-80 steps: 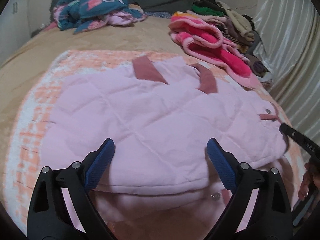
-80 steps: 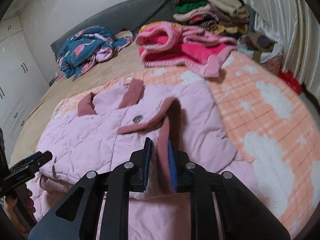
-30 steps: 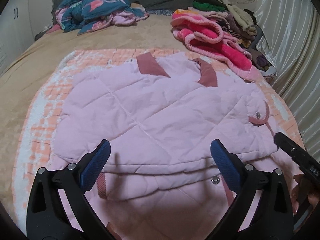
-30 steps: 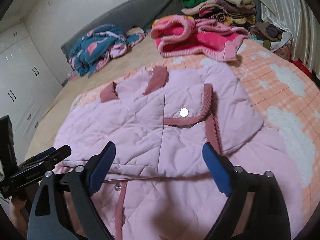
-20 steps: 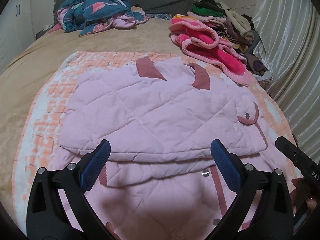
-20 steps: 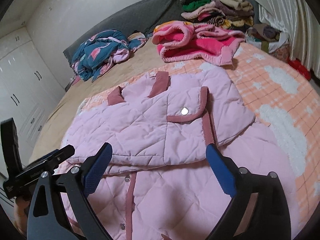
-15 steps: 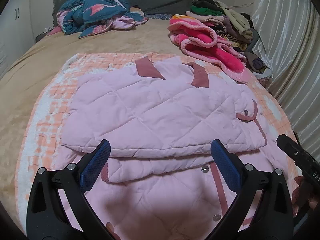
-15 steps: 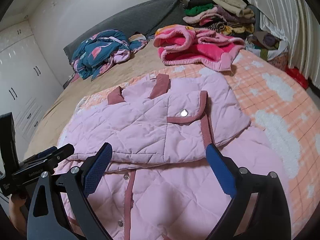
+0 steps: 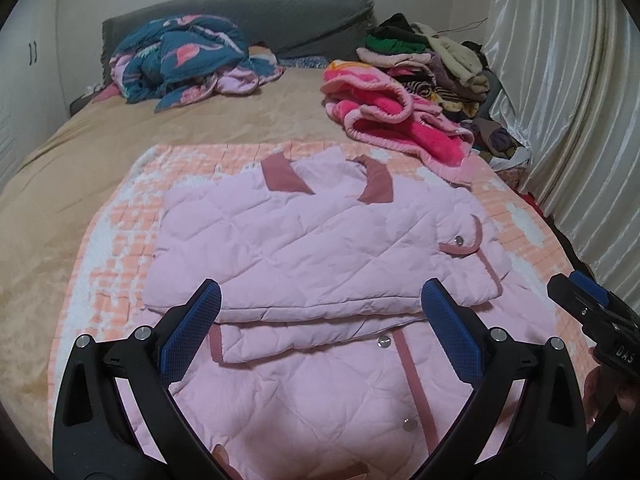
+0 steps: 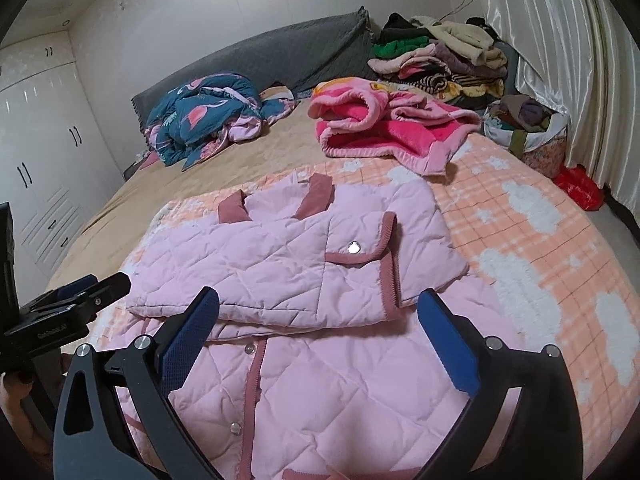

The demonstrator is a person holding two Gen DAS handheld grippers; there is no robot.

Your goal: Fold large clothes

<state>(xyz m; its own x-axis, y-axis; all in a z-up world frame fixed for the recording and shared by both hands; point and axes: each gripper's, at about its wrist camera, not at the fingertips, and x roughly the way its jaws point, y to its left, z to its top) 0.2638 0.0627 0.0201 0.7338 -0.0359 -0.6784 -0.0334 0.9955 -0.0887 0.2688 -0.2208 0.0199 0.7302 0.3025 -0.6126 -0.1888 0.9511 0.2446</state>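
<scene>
1. White wardrobe doors (image 10: pixel 36 160) along the left wall.
2. Tan bed (image 9: pixel 60 208); blue patterned quilt (image 9: pixel 188 60) bunched against the grey headboard (image 9: pixel 256 20).
3. Pink quilted jacket (image 9: pixel 320 248) mid-bed on the orange checked blanket (image 10: pixel 540 240), upper part folded down over its front.
4. Left tool (image 9: pixel 320 328) and right tool (image 10: pixel 316 332) spread wide, holding nothing.
5. Clothes pile (image 10: pixel 436 60), then the curtain (image 9: pixel 568 100) on the right.

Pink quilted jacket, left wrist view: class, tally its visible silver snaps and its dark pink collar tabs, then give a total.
Silver snaps: 3
Dark pink collar tabs: 2
Total: 5
</scene>
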